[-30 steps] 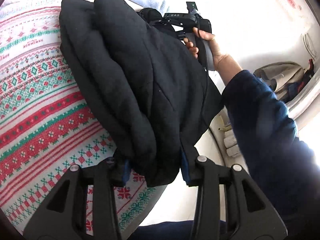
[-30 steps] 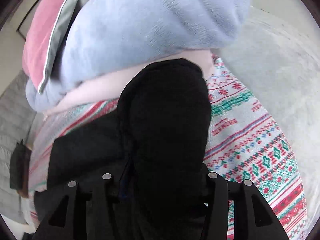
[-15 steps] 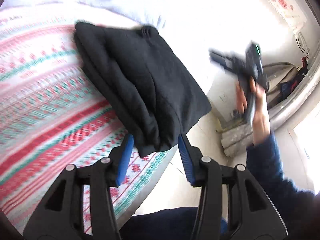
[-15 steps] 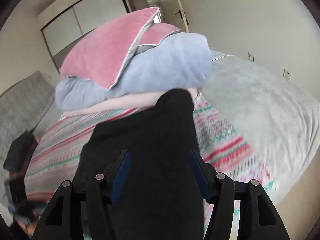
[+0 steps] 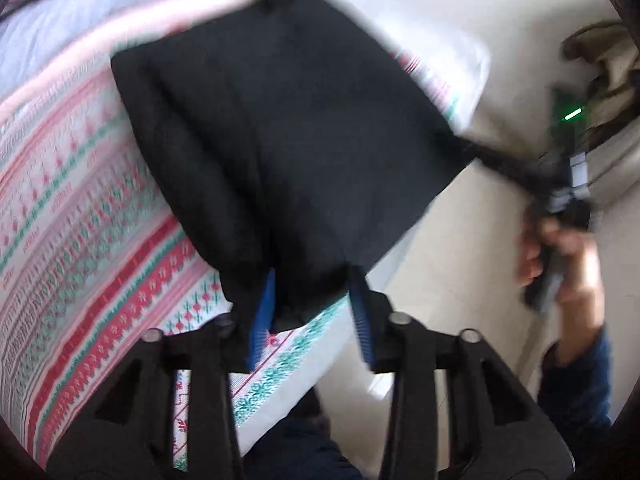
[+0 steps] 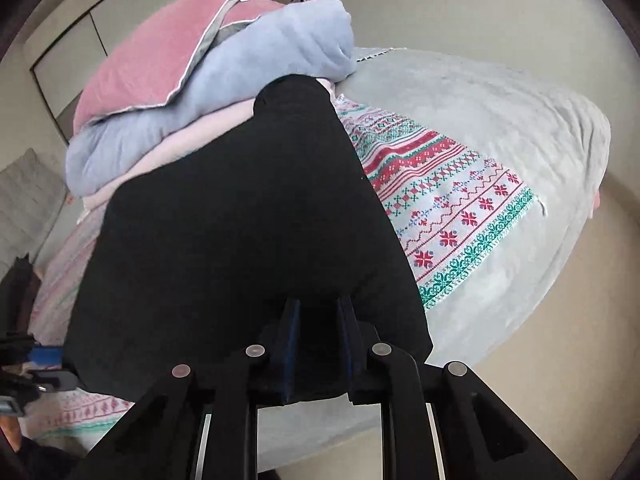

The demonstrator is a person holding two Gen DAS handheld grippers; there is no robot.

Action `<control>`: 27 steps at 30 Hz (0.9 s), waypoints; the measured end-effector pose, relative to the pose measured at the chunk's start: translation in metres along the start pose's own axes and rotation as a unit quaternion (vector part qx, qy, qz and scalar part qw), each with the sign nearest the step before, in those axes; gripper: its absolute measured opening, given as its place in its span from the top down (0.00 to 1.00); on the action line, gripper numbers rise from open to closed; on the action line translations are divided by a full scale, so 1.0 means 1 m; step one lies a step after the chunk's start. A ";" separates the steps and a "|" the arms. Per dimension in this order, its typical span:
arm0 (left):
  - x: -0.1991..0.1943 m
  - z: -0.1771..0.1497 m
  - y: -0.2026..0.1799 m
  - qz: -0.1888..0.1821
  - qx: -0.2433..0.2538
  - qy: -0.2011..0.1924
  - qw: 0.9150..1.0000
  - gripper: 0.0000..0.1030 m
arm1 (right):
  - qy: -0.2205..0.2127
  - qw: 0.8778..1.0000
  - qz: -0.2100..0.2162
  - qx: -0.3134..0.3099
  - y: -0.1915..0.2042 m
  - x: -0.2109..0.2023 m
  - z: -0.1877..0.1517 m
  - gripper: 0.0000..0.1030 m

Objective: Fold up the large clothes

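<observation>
A folded black garment (image 5: 280,140) lies on a red, green and white patterned blanket (image 5: 80,232) at the bed's edge; it also fills the right wrist view (image 6: 240,220). My left gripper (image 5: 312,312) has its blue pads around the garment's near corner, jaws a little apart; the picture is blurred. My right gripper (image 6: 318,340) is closed on the garment's near edge, with cloth between its pads. In the left wrist view the right gripper (image 5: 560,200) shows at the right, gripping a stretched corner of the garment.
A pile of blue, pink and rose bedding (image 6: 208,92) sits behind the garment. A grey bed cover (image 6: 500,120) spreads to the right. The floor (image 5: 460,280) lies beside the bed. Clothes lie in a heap (image 5: 600,52) at the far right.
The right gripper let go, swung away, then came back and closed on the garment's edge. The left gripper opened, then moved back onto the near corner. The garment now lies on the blanket.
</observation>
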State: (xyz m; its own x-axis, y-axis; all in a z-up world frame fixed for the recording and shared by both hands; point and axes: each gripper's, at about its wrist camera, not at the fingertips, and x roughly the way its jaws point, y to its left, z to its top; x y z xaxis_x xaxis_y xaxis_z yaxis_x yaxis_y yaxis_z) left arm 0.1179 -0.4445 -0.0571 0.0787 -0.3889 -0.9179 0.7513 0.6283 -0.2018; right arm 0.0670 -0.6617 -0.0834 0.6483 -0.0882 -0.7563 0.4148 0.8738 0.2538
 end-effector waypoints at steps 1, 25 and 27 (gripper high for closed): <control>0.010 -0.002 0.002 0.003 0.000 0.008 1.000 0.65 | 0.000 1.000 0.003 0.006 -0.001 0.002 -0.001 0.84; -0.107 -0.165 -0.018 0.153 -0.079 -0.268 0.948 0.16 | -0.159 0.984 -0.077 -0.003 0.111 -0.189 -0.170 0.15; -0.115 -0.174 -0.019 0.149 -0.086 -0.270 0.947 0.16 | -0.159 0.984 -0.079 -0.008 0.122 -0.198 -0.177 0.14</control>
State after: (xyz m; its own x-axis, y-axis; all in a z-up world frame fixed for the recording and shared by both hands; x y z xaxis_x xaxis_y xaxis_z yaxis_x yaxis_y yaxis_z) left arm -0.0197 -0.2943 -0.0074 0.6296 -0.4359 -0.6431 0.5282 0.8472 -0.0570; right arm -0.1245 -0.4530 -0.0095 0.7445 -0.3658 -0.5585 0.5178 0.8444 0.1371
